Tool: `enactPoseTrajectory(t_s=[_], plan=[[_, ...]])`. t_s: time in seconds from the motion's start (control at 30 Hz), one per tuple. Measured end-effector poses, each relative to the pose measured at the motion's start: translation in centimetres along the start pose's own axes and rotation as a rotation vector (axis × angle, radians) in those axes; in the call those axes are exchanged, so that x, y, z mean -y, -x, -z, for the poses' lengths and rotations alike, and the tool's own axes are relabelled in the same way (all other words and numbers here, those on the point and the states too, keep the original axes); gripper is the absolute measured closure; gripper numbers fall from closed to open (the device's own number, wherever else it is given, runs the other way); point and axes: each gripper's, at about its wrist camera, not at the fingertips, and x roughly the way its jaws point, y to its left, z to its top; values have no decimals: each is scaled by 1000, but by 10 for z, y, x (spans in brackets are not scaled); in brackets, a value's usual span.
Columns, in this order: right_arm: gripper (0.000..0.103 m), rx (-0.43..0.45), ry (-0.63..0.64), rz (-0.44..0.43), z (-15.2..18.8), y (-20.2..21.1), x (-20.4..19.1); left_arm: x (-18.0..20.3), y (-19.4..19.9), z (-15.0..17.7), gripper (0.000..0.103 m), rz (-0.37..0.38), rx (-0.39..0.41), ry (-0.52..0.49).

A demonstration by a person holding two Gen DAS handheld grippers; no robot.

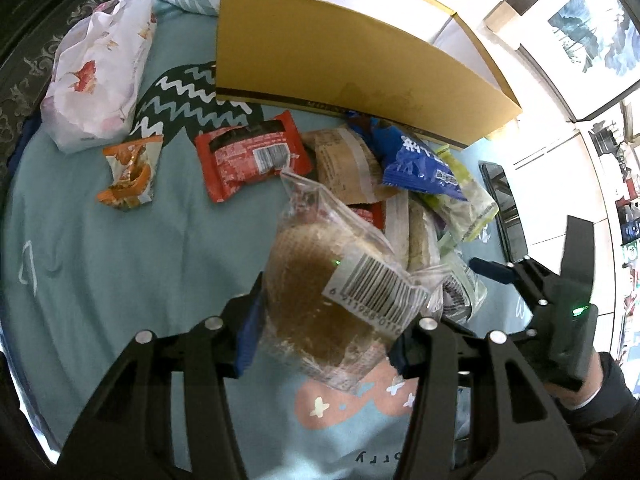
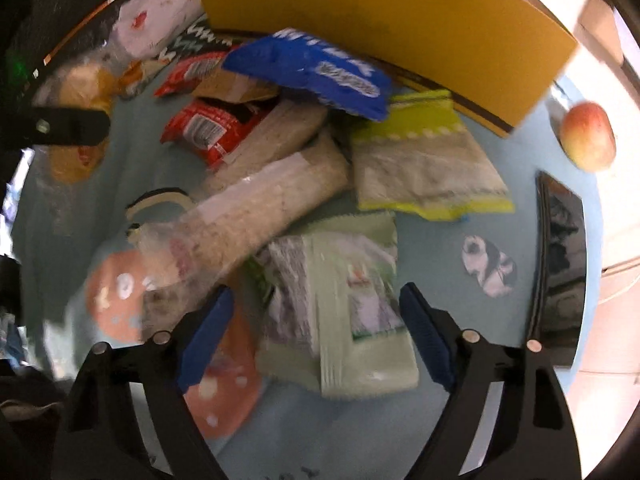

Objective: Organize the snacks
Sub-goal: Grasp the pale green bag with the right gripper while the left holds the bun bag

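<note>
My left gripper (image 1: 324, 344) is shut on a clear-wrapped brown bread (image 1: 320, 300) with a barcode label, held a little above the teal cloth (image 1: 100, 260). The blue pads press on both of its sides. My right gripper (image 2: 316, 332) stands open over a pale green packet (image 2: 352, 312), which lies between the pads without touching them. Behind it is a pile: clear-wrapped pale cracker sticks (image 2: 260, 200), a yellow-green packet (image 2: 428, 156), a blue packet (image 2: 312, 72) and red packets (image 2: 204, 128). In the left wrist view the right gripper (image 1: 532, 256) hangs over the pile's right edge.
A yellow cardboard box (image 1: 340, 52) stands behind the pile. A white floral bag (image 1: 96, 72), an orange snack (image 1: 128, 172) and a red packet (image 1: 252, 156) lie to the left. An apple (image 2: 588, 136) and a dark phone (image 2: 560, 264) lie at the right.
</note>
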Motion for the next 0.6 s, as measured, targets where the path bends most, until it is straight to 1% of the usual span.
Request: enactPoseTrajectory(t_s=[0.03, 0.1, 0.13, 0.17, 0.3, 0.37, 0.43, 0.5, 0.6], plan=[[27, -7, 23, 34, -2, -5, -4, 0, 0, 0, 51, 0, 0, 0], [38, -12, 9, 2, -4, -4, 0, 1, 2, 2, 51, -3, 0, -1], [40, -20, -2, 3, -5, 0, 4, 1, 2, 3, 51, -2, 1, -2], [43, -21, -32, -18, -4, 4, 10, 1, 3, 4, 51, 0, 3, -1], [44, -10, -220, -149, 7, 23, 46, 0, 8, 5, 51, 6, 12, 2], [44, 15, -318, -218, 18, 38, 66, 2, 11, 5, 51, 8, 16, -6], [44, 43, -388, -271, 25, 51, 80, 4, 14, 4, 51, 11, 21, -11], [44, 73, -439, -320, 31, 66, 92, 7, 18, 4, 51, 18, 28, -20], [44, 115, -462, -345, 35, 83, 98, 12, 25, 4, 51, 22, 41, -36]])
